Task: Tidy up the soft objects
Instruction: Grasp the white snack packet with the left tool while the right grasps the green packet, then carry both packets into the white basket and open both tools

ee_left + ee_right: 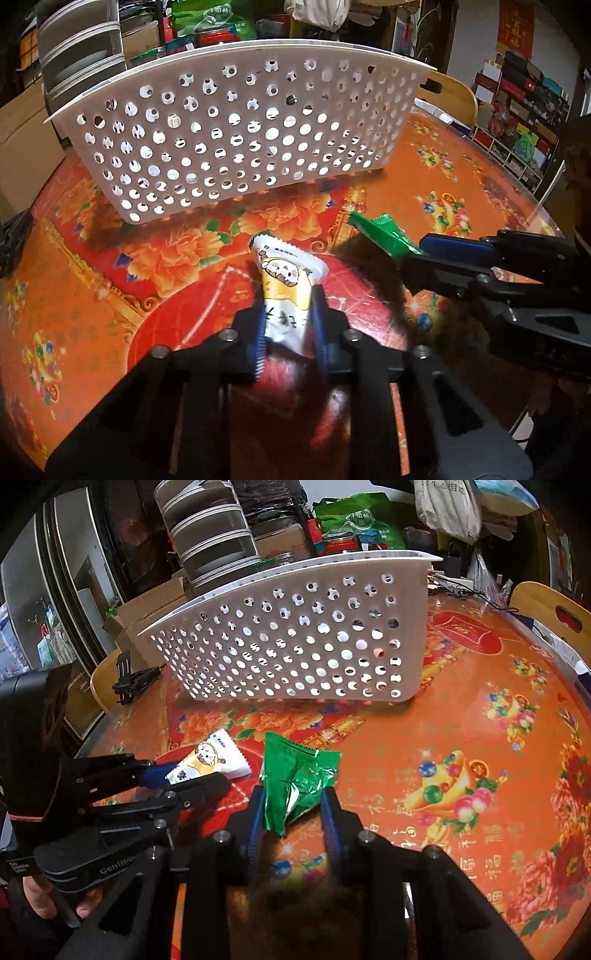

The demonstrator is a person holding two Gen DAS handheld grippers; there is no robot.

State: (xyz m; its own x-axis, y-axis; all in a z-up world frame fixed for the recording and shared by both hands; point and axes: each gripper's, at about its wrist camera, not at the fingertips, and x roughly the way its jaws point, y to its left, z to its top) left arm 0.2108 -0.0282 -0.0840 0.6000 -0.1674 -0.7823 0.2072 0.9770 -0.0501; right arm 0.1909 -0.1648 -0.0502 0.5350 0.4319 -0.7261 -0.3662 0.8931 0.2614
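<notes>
Left hand-held gripper (288, 314) is clenched on a white and yellow snack packet (286, 275) with a cartoon animal printed on it; the blue ribbed pads (260, 345) press the packet's lower half from both sides, and its crimped top edge sticks out ahead of the fingertips. Whether the packet touches the counter (424, 177) or is raised just off it, I cannot tell. Right hand-held gripper (293, 801) is clenched on a crinkled green foil packet (295, 779), the pads (255, 834) gripping its lower part on either side, the upper part fanned out ahead of the fingertips. The two hand-held grippers sit close side by side: from the right wrist view the left one (184, 775) comes in from the left with the white packet (212, 760) just beside the green one; from the left wrist view the right one (417, 258) reaches in from the right with the green packet (384, 234) at its tip. Directly ahead of both, a short way beyond the packets, stands a white perforated plastic basket (236, 140), seen side-on, its long holed wall facing the hand-held grippers; the same basket (295, 642) sits ahead and slightly left of the right hand-held gripper. The counter carries a glossy red-orange floral cover with gold motifs. Beyond the basket are stacked grey drawers (79, 48) and a green bag (214, 20).
</notes>
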